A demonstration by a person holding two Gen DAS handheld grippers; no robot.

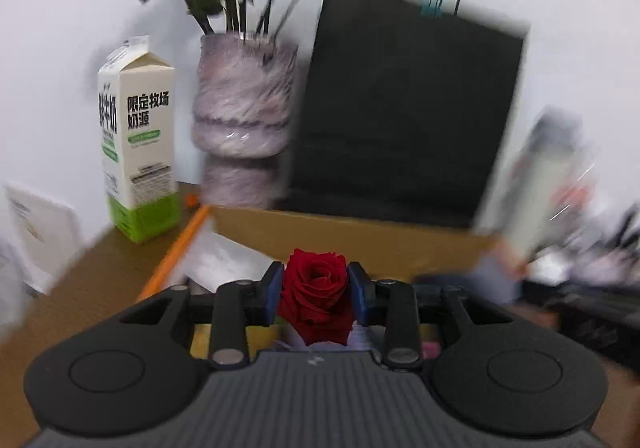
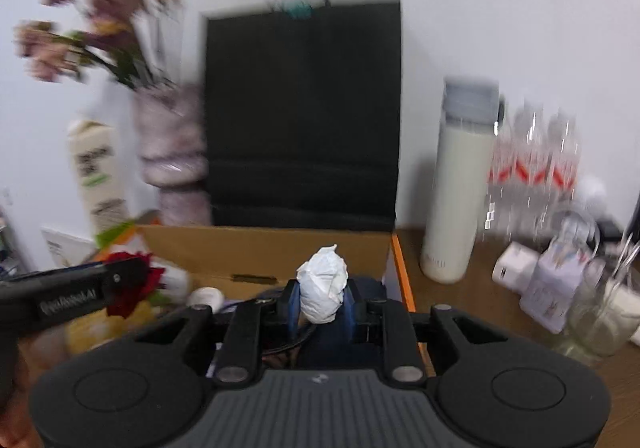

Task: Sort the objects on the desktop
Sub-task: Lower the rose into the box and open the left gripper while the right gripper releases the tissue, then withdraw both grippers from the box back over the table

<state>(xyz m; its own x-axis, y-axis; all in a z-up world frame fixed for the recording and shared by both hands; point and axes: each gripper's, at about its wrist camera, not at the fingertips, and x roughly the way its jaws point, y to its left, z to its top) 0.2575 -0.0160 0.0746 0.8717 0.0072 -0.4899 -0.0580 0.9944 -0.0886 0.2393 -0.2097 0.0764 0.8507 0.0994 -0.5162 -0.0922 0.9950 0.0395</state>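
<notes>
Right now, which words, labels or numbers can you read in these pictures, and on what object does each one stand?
"限定牧场 奶源": side of the milk carton.
"鲜牛奶": front of that carton, partly blurred, a likely reading.
Green band and small print lower on the carton: too small to read.
White lettering on the left gripper: blurred.
Red-labelled bottles: blurred, unreadable.

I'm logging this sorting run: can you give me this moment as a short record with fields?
left gripper: shut on red rose
right gripper: shut on crumpled white paper
below grippers: open cardboard box
behind box: black paper bag, vase of flowers
left of vase: milk carton
image quality: motion-blurred
</notes>
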